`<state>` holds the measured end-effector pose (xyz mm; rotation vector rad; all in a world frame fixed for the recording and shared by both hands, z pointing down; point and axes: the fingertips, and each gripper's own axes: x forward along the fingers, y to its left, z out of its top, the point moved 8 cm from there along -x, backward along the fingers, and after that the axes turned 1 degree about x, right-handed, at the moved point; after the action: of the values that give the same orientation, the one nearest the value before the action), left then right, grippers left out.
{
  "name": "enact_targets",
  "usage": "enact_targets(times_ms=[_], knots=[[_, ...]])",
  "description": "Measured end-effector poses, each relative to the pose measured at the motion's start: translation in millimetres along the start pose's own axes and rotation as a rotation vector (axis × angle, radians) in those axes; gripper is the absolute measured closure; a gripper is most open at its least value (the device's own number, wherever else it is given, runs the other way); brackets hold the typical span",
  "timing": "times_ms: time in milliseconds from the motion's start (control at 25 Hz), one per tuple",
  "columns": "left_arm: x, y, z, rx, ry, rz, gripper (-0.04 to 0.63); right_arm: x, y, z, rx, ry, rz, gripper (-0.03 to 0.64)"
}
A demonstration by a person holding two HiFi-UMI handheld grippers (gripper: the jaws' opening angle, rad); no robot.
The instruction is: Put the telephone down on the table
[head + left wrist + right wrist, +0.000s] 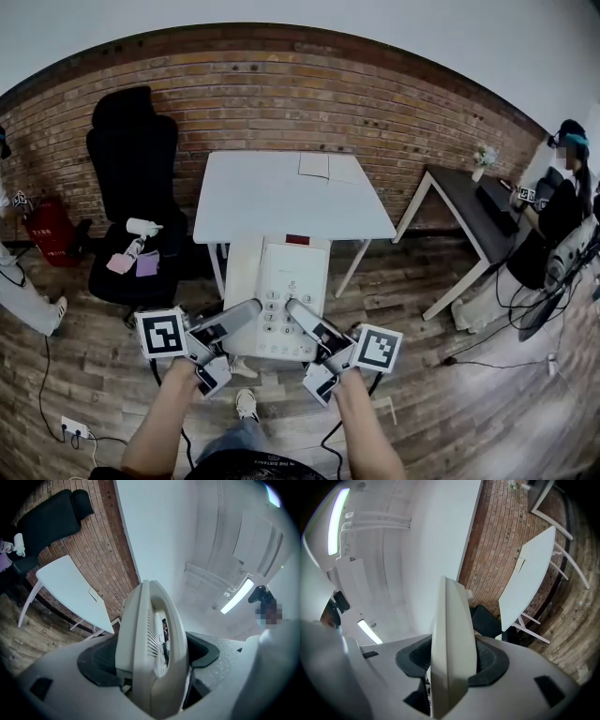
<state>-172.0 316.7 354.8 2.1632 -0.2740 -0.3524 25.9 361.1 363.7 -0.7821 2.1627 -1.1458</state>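
L gripper (241,319) at 7 o'clock & R gripper (304,317) at 5 each pinch the telephone (289,281) by its near corners – stiff, slick plastic, prob light, so hold level toward table (281,192) at 12

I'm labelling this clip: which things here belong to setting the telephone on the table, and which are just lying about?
In the job: telephone; left gripper and right gripper, both shut on it; white table.
Lying about: black office chair; dark desk; papers at the table's far edge.
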Motion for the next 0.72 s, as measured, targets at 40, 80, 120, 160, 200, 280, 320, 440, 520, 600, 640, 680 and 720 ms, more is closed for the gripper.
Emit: enact_targets(times_ms=[40, 80, 120, 160, 200, 280, 320, 440, 520, 600, 640, 680, 720], knots=[[4, 8, 11, -0.005, -0.001, 0.001, 0.173, 11, -6, 7, 0.004, 0.003, -0.002, 0.436], [7, 17, 22, -0.008, -0.001, 0.002, 0.173, 23, -12, 14, 0.008, 0.005, -0.004, 0.436], [11, 25, 34, -0.009, 0.000, 0.003, 0.173, 34, -18, 21, 0.011, 0.006, -0.006, 0.436], [15, 33, 46, -0.010, 0.001, 0.005, 0.173, 45, -24, 28, 0.012, 0.007, -0.009, 0.436], [19, 40, 57, -0.013, 0.003, 0.006, 0.173, 55, -29, 35, 0.013, 0.007, -0.010, 0.436], [26, 54, 77, -0.020, 0.003, 0.005, 0.173, 75, -40, 49, 0.015, 0.009, -0.013, 0.436], [30, 61, 86, -0.023, 0.002, 0.002, 0.173, 83, -46, 55, 0.018, 0.011, -0.017, 0.436], [41, 82, 109, -0.035, 0.006, 0.003, 0.173, 105, -62, 71, 0.017, 0.015, -0.030, 0.436], [44, 94, 123, -0.045, 0.010, 0.008, 0.173, 120, -71, 78, 0.019, 0.015, -0.034, 0.436], [47, 106, 136, -0.059, 0.011, 0.011, 0.173, 134, -79, 85, 0.022, 0.015, -0.041, 0.436], [48, 111, 142, -0.066, 0.011, 0.012, 0.173, 140, -83, 88, 0.025, 0.014, -0.045, 0.436], [50, 117, 148, -0.071, 0.012, 0.011, 0.173, 146, -87, 91, 0.028, 0.012, -0.050, 0.436], [52, 122, 153, -0.073, 0.014, 0.009, 0.173, 151, -91, 94, 0.031, 0.010, -0.054, 0.436]])
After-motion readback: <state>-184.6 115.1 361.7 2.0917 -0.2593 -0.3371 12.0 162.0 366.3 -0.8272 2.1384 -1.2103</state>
